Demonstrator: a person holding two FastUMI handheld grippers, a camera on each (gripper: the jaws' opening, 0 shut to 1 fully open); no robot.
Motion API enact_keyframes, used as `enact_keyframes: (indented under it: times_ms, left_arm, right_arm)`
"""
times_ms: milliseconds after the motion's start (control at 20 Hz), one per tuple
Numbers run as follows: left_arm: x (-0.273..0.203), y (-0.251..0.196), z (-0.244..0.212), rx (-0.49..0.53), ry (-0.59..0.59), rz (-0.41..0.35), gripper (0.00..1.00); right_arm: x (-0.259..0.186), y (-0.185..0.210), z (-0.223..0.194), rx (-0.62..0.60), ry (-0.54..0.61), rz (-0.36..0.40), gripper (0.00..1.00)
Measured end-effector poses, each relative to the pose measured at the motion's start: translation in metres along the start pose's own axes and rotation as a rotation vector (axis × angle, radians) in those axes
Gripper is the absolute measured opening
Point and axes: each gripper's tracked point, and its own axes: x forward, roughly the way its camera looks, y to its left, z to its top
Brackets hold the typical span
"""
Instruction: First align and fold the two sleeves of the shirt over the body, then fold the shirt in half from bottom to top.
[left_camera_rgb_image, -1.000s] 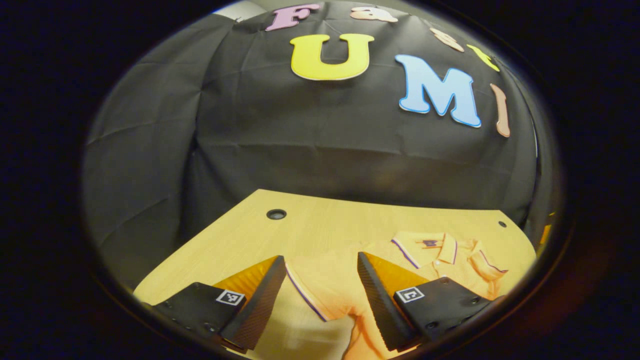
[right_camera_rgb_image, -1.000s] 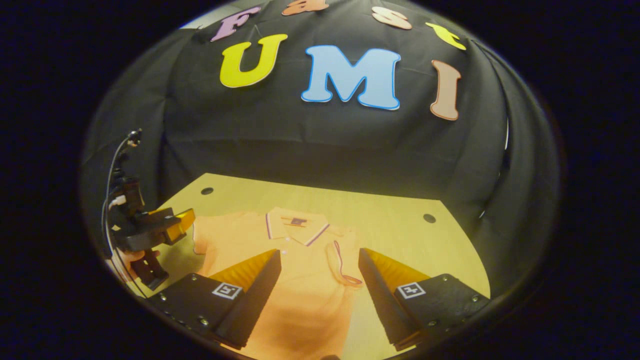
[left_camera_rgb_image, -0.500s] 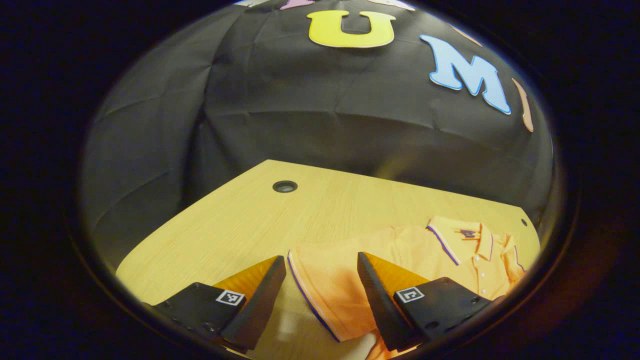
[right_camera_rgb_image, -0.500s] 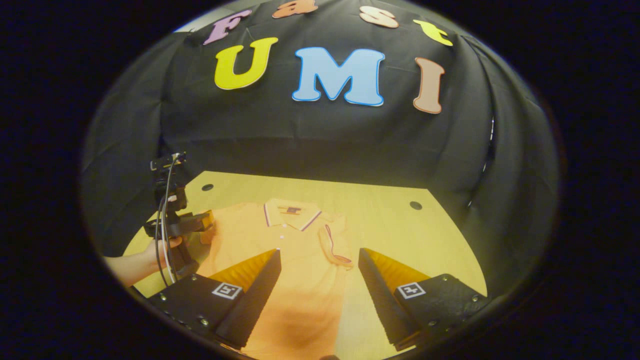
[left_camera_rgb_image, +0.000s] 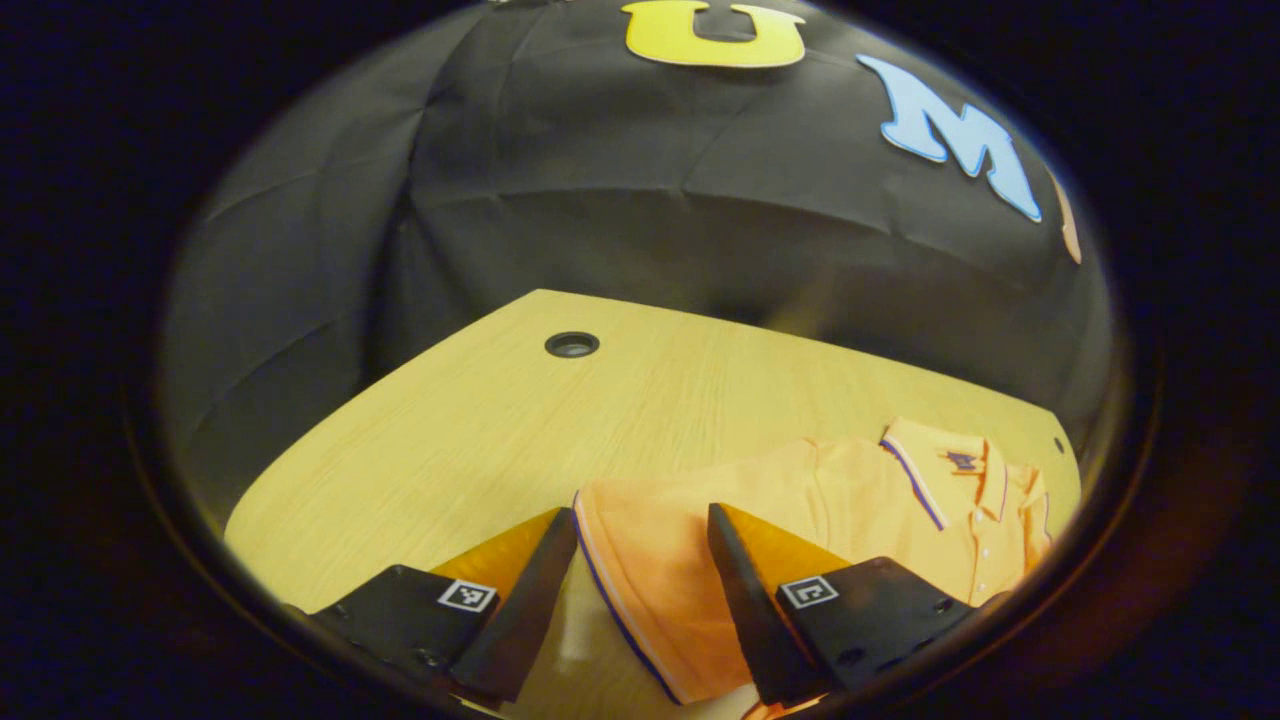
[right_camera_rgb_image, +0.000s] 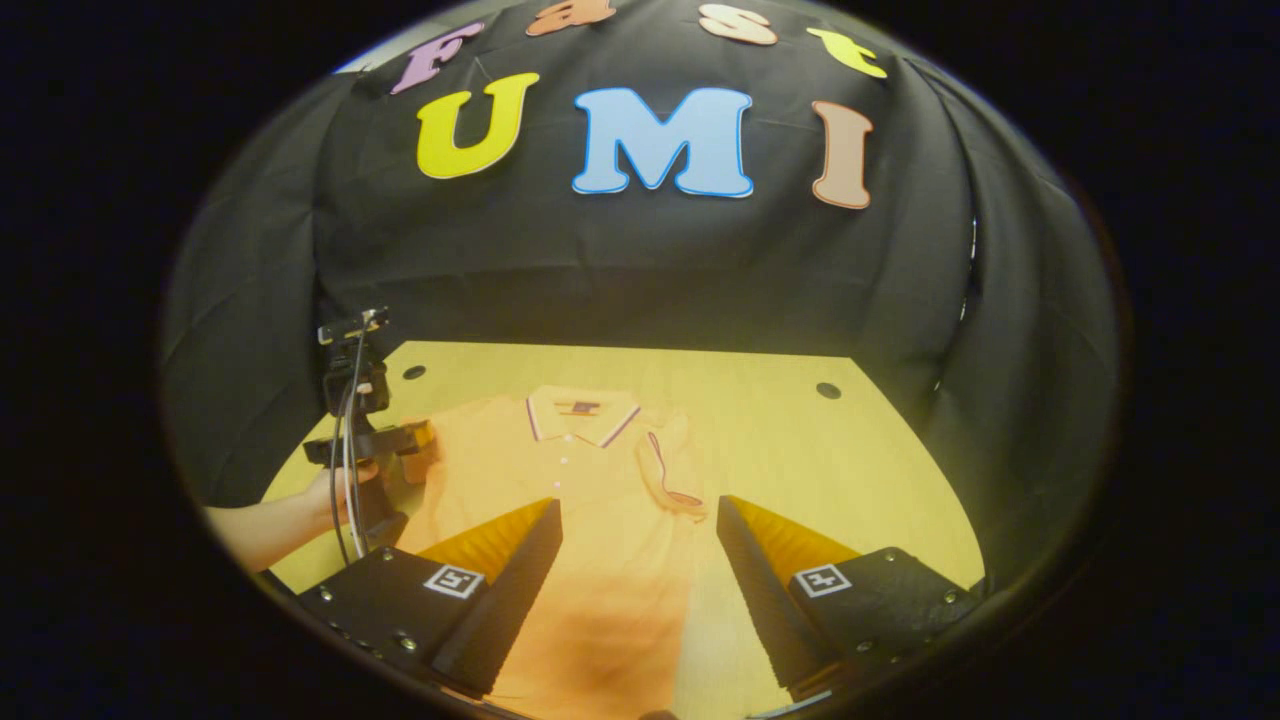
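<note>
An orange polo shirt (right_camera_rgb_image: 590, 500) with a striped collar (right_camera_rgb_image: 582, 412) lies flat on the wooden table (right_camera_rgb_image: 800, 450). One sleeve (right_camera_rgb_image: 665, 475) is folded inward over the body. In the left gripper view the other sleeve (left_camera_rgb_image: 650, 560) lies spread out, its striped cuff between the open fingers of my left gripper (left_camera_rgb_image: 640, 590). The collar (left_camera_rgb_image: 945, 465) sits far right there. In the right gripper view my left gripper (right_camera_rgb_image: 418, 445), held by a hand (right_camera_rgb_image: 335, 490), sits at that sleeve's edge. My right gripper (right_camera_rgb_image: 640, 580) hovers open over the shirt's lower body, holding nothing.
The table (left_camera_rgb_image: 450, 430) has a round cable hole (left_camera_rgb_image: 572, 344) near its back left corner and another hole (right_camera_rgb_image: 827, 390) at the back right. Black cloth walls close in the back and sides. A cable (right_camera_rgb_image: 350, 440) hangs from the left gripper.
My left gripper has come down and forward onto the spread sleeve, so the cuff now lies between its fingers. My right gripper has drawn back slightly and stays open.
</note>
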Motion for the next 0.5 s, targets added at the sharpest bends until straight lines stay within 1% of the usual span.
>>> enact_keyframes:
  times_ms: [50,150,200,250,300,350,400,450,500]
  left_arm:
    - [0.0,0.001,0.0,0.013,0.004,0.007,0.84]
    - [0.002,0.005,-0.003,0.039,0.018,0.029,0.73]
    - [0.0,0.005,-0.001,0.047,0.017,0.022,0.67]
    - [0.0,0.004,0.0,0.046,0.017,0.019,0.64]
    - [0.0,0.006,-0.002,0.045,0.016,0.021,0.53]
    - [0.0,0.006,-0.002,0.056,0.015,0.02,0.37]
    - [-0.002,0.003,-0.003,0.063,0.014,0.014,0.36]
    - [-0.001,0.001,-0.001,0.07,0.015,0.016,0.14]
    - [-0.001,0.002,-0.003,0.089,0.015,0.016,0.13]
  right_arm:
    - [-0.001,-0.001,-0.001,0.001,0.003,-0.001,0.97]
    - [-0.001,-0.001,-0.003,0.013,0.006,0.004,0.97]
    - [-0.001,-0.001,-0.004,0.02,0.008,0.005,0.97]
    - [-0.001,0.0,-0.005,0.023,0.009,0.007,0.97]
    - [-0.001,-0.001,-0.007,0.023,0.011,0.007,0.97]
    - [-0.003,-0.002,-0.009,0.022,0.013,0.006,0.97]
    - [-0.004,-0.003,-0.01,0.024,0.017,0.007,0.97]
    - [-0.005,-0.003,-0.012,0.028,0.018,0.009,0.97]
    - [-0.005,-0.003,-0.013,0.032,0.018,0.008,0.97]
